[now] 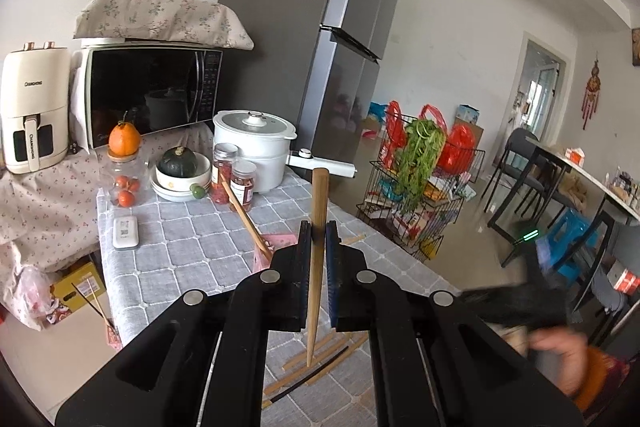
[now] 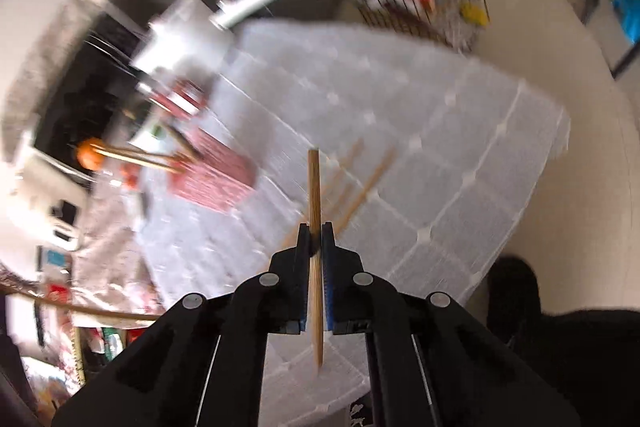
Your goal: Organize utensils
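My left gripper (image 1: 318,229) is shut on a wooden chopstick (image 1: 317,267) that stands nearly upright, thick end up, tip hanging above the table. Below it, loose wooden chopsticks (image 1: 320,355) and a black one (image 1: 308,375) lie on the grey checked tablecloth (image 1: 180,251). A pink holder (image 1: 266,251) with chopsticks leaning out of it stands behind the left finger. My right gripper (image 2: 316,231) is shut on another wooden chopstick (image 2: 315,227), held upright over the cloth. The right wrist view is blurred. In it, loose chopsticks (image 2: 360,187) lie on the cloth and the pink holder (image 2: 216,179) stands to the left.
Behind on the table stand a white pot (image 1: 252,143), two jars (image 1: 234,179), a bowl with a squash (image 1: 180,171), a jar topped by an orange (image 1: 124,163) and a white box (image 1: 125,233). Microwave (image 1: 152,95), fridge (image 1: 312,27) and wire rack (image 1: 416,187) surround it. A hand (image 1: 560,355) is at lower right.
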`<state>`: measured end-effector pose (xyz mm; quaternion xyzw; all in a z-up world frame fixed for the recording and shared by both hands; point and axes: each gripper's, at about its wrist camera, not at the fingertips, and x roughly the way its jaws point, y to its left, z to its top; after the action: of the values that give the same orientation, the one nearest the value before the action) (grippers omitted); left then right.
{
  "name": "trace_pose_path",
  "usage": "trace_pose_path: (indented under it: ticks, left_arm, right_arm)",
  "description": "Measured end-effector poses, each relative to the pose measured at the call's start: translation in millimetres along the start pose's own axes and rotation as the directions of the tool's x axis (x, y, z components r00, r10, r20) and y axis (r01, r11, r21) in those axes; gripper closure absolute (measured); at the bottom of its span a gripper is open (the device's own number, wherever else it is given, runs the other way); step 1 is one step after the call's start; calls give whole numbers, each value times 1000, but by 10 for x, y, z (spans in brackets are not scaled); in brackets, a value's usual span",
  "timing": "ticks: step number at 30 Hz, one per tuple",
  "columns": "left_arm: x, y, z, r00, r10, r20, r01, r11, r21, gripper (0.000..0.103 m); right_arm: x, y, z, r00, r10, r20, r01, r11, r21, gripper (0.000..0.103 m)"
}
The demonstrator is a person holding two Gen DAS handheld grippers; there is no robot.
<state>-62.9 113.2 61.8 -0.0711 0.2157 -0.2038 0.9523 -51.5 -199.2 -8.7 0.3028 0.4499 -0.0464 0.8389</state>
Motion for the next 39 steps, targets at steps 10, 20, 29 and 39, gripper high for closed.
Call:
trace_pose_path:
  ticks: [10, 20, 29, 39]
  left_arm:
    - [299, -75, 605, 998, 56, 4, -56, 998, -12, 97]
    - [982, -40, 1035, 986, 162, 41, -162, 987, -14, 97]
    - [1378, 321, 618, 974, 221, -54, -226, 963, -144, 94]
    - [654, 561, 725, 961, 260, 93, -232, 942, -240, 82]
  right_arm:
    - [-960, 530, 1025, 969, 105, 223, -80, 990, -119, 97]
    - [-989, 1213, 1652, 937, 206, 281, -140, 961, -237, 97]
    - [-184, 1594, 1496, 967, 200, 161, -140, 935, -325, 97]
    - [306, 1821, 1361, 981, 154, 119, -102, 927, -360, 97]
